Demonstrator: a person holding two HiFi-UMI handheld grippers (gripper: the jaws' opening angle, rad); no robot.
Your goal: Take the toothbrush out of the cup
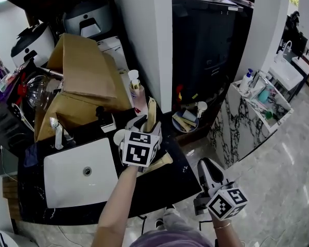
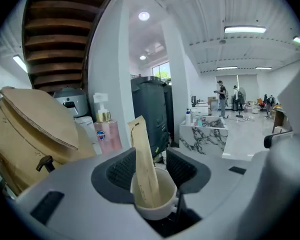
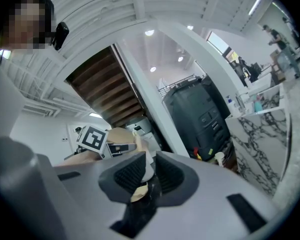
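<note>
My left hand-held gripper (image 2: 152, 166), jaws wide and not pressing, brackets the white cup (image 2: 155, 204) over the counter (image 1: 144, 189). The wrapped toothbrush (image 2: 144, 159) stands in the cup, near upright and leaning left. My right hand-held gripper (image 3: 149, 174), jaws narrowly apart, hangs well beyond the counter's edge. Straight up looks the freest way out.

Toothbrush (image 2: 144, 159): lower end hidden inside cup (image 2: 157, 206) btw jaws of left hand-held gripper (image 2: 151, 156); bristles can't be made out thru its pack. Cup base hidden by that gripper's body. In head view its marker cube (image 1: 140, 149) covers nearly all the cup. Pale bits (image 3: 139, 189) in the gap of right hand-held gripper (image 3: 149, 166): can't tell what they are. Arm (image 1: 227, 233) behind it cut off at bottom edge. People (image 2: 229, 95) far ahead of left hand-held gripper: too small to tell.
</note>
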